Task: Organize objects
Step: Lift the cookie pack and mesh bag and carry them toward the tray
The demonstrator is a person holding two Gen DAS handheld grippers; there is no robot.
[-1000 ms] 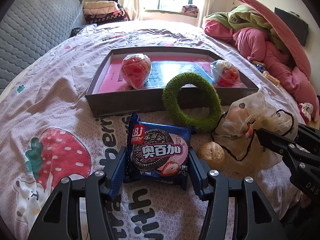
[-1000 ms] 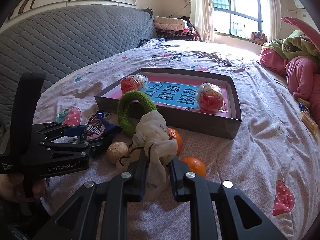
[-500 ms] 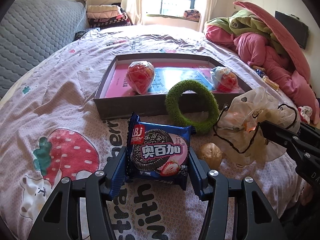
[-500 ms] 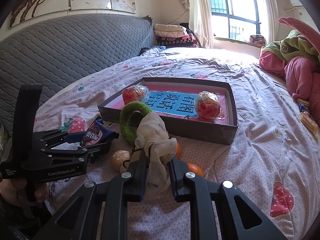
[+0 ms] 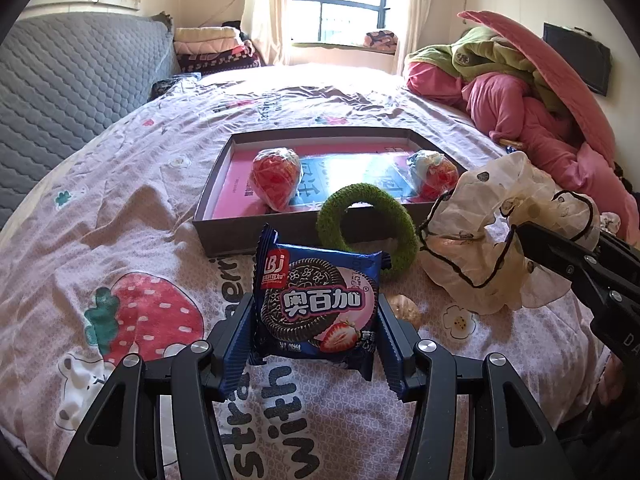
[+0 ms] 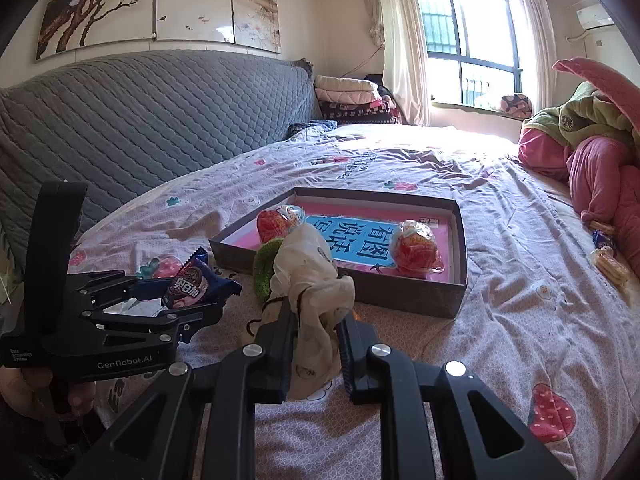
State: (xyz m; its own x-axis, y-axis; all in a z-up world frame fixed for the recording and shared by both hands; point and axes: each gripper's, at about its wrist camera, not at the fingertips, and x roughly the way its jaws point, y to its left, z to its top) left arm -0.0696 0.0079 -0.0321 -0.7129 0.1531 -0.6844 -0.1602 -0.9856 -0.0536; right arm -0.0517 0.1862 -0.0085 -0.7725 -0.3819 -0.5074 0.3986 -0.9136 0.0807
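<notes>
Left gripper [image 5: 316,340] was clamped on a blue cookie packet [image 5: 318,304], held above the bedsheet [image 5: 120,208] just short of the grey box [image 5: 240,236]. Right gripper [image 6: 314,344] was clenched on a cream scrunchie [image 6: 316,276], also lifted. A green ring [image 5: 366,228] leaned against the box's front wall; two wrapped red candies [image 5: 276,176] lay inside the box, and a walnut [image 5: 404,310] sat on the sheet.

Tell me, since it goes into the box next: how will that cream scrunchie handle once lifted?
Probably floppy: the cream scrunchie droops limply from the right gripper. Likely light, its sheer ruffles crumpled. Unlikely to roll or break.
</notes>
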